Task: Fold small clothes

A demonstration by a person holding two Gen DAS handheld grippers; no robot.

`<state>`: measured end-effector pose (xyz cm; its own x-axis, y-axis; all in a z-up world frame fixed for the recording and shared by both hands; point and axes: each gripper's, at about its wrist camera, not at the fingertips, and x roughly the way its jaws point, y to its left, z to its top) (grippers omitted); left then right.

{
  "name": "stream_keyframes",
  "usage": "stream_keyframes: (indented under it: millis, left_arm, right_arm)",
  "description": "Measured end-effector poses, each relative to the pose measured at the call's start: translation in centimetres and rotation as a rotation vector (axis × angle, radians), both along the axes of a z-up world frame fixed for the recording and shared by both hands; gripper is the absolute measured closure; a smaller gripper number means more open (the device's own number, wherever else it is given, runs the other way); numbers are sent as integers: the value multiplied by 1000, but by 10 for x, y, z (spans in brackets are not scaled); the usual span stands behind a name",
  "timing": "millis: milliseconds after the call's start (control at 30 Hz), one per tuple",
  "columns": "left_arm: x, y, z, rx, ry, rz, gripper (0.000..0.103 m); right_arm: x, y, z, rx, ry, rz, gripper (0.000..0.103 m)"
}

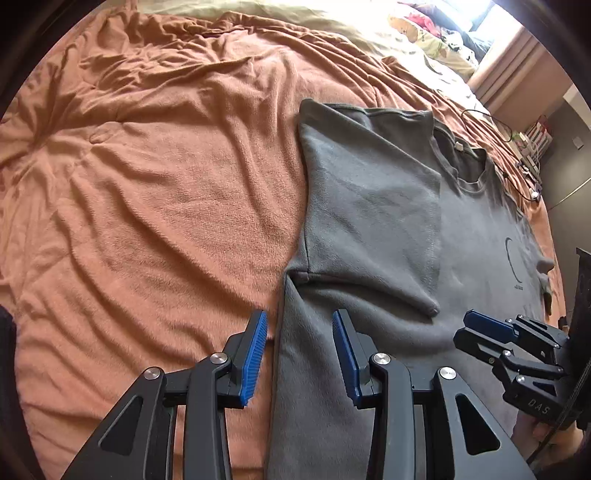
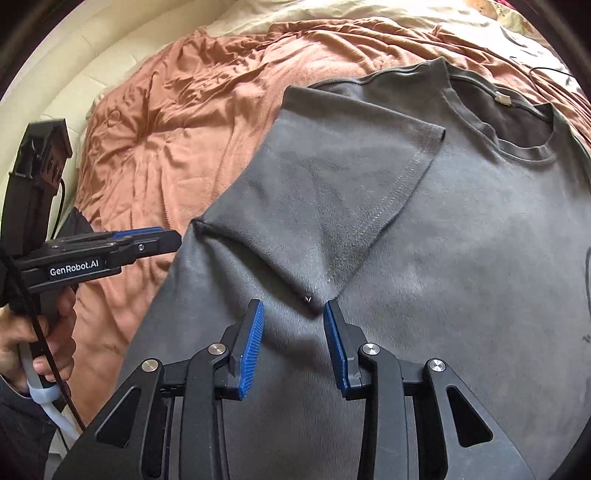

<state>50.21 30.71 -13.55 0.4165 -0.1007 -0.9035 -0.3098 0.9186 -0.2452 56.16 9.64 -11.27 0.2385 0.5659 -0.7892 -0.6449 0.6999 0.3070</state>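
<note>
A grey T-shirt (image 1: 388,229) lies flat on an orange blanket (image 1: 147,192), collar away from me. Its left sleeve (image 1: 369,206) is folded inward over the chest. My left gripper (image 1: 300,317) is open and empty, hovering over the shirt's left side edge just below the armpit. My right gripper (image 2: 293,306) is open and empty just above the shirt (image 2: 443,240), at the corner of the folded sleeve (image 2: 343,192). The right gripper also shows at the right edge of the left wrist view (image 1: 480,332). The left gripper shows at the left in the right wrist view (image 2: 155,240).
The orange blanket (image 2: 166,140) is wrinkled and covers the bed. A cream sheet (image 1: 332,22) and patterned pillows (image 1: 436,40) lie at the far end. Black cables and small items (image 1: 524,162) lie along the bed's right edge.
</note>
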Motion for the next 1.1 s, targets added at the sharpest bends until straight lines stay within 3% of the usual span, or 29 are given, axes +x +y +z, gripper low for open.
stream_keyframes:
  millis: [167, 333, 400, 433, 533, 633, 900, 1100]
  left_arm:
    - [-37, -14, 31, -8, -34, 21, 63]
    - [-80, -29, 61, 10, -83, 60, 43]
    - [-96, -35, 72, 7, -115, 71, 34]
    - [-104, -38, 77, 6, -131, 77, 25]
    - [-131, -51, 91, 4, -187, 88, 2]
    - [-154, -65, 104, 13, -233, 85, 0]
    - [-201, -85, 132, -27, -296, 69, 0]
    - [-233, -108, 155, -11, -327, 21, 1]
  right_arm:
    - [-30, -36, 27, -13, -34, -39, 72]
    - [-66, -74, 57, 2, -69, -90, 69]
    - [-85, -90, 69, -17, -110, -126, 45]
    - [-96, -101, 76, -13, -134, -138, 26]
    - [-126, -120, 93, -17, -182, -175, 15]
    - [-154, -136, 105, -12, -217, -203, 0]
    - [-217, -175, 132, 14, -257, -224, 0]
    - [-256, -211, 151, 35, -262, -262, 0]
